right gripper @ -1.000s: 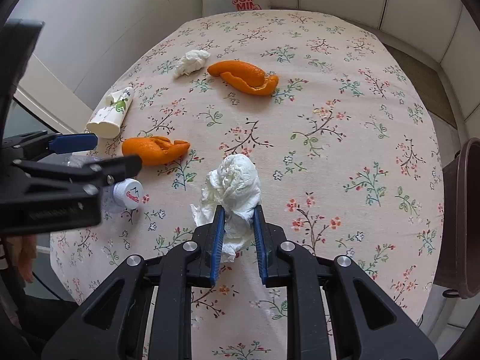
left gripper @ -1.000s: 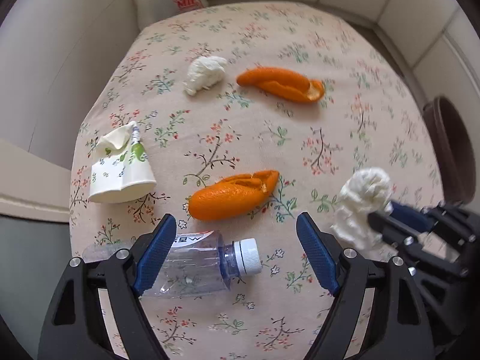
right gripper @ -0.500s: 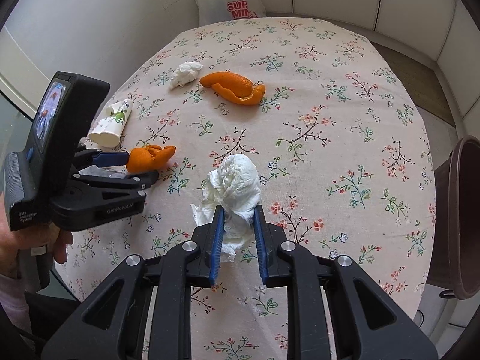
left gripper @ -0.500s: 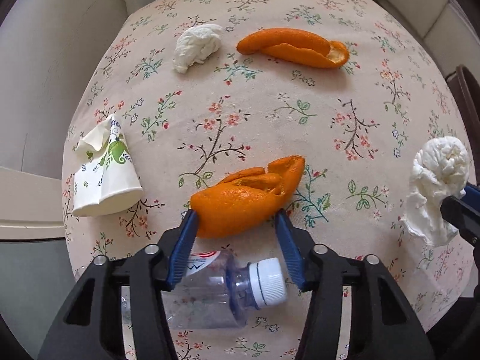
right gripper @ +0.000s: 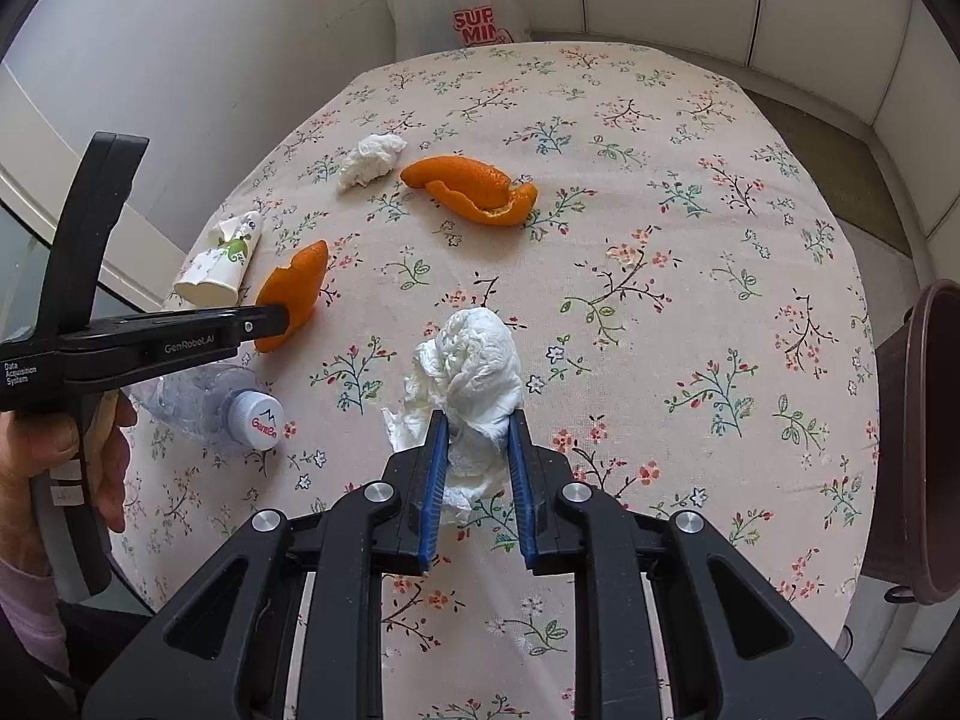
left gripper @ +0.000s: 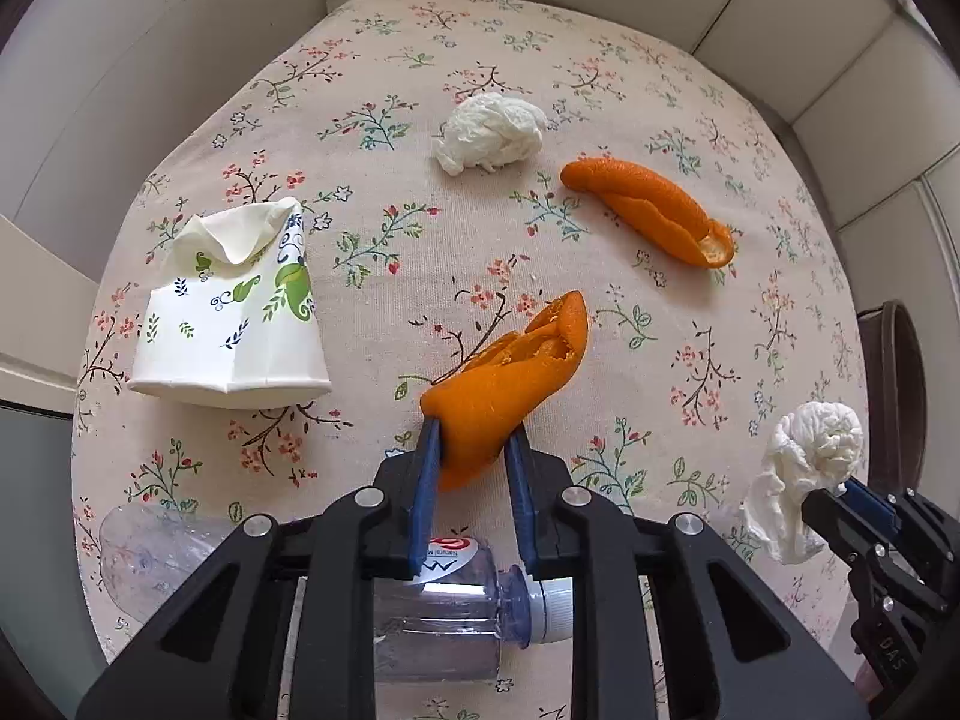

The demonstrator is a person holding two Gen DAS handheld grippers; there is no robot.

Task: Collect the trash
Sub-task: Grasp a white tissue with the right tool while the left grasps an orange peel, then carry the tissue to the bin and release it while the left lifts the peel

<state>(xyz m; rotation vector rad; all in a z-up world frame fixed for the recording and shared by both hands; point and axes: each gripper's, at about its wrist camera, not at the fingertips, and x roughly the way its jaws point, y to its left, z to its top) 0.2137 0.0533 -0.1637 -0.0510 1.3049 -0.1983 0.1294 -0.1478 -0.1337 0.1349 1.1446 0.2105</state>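
My left gripper [left gripper: 473, 438] is shut on an orange peel [left gripper: 510, 366], which also shows in the right wrist view [right gripper: 294, 294]. My right gripper [right gripper: 477, 426] is shut on a crumpled white tissue [right gripper: 474, 372], held above the floral table; it also shows in the left wrist view [left gripper: 804, 474]. A second orange peel [left gripper: 648, 210], a second tissue wad [left gripper: 489, 132], a crushed paper cup [left gripper: 234, 312] and a clear plastic bottle [left gripper: 444, 624] lie on the table.
A brown bin [right gripper: 930, 438] stands off the table's right edge. A white plastic bag [right gripper: 456, 6] sits beyond the far edge. The floral tablecloth [right gripper: 660, 240] covers the round table. White walls enclose the far and left sides.
My left gripper moved forward over the bottle and closed on the near orange peel. My right gripper kept its hold on the tissue and lifted slightly.
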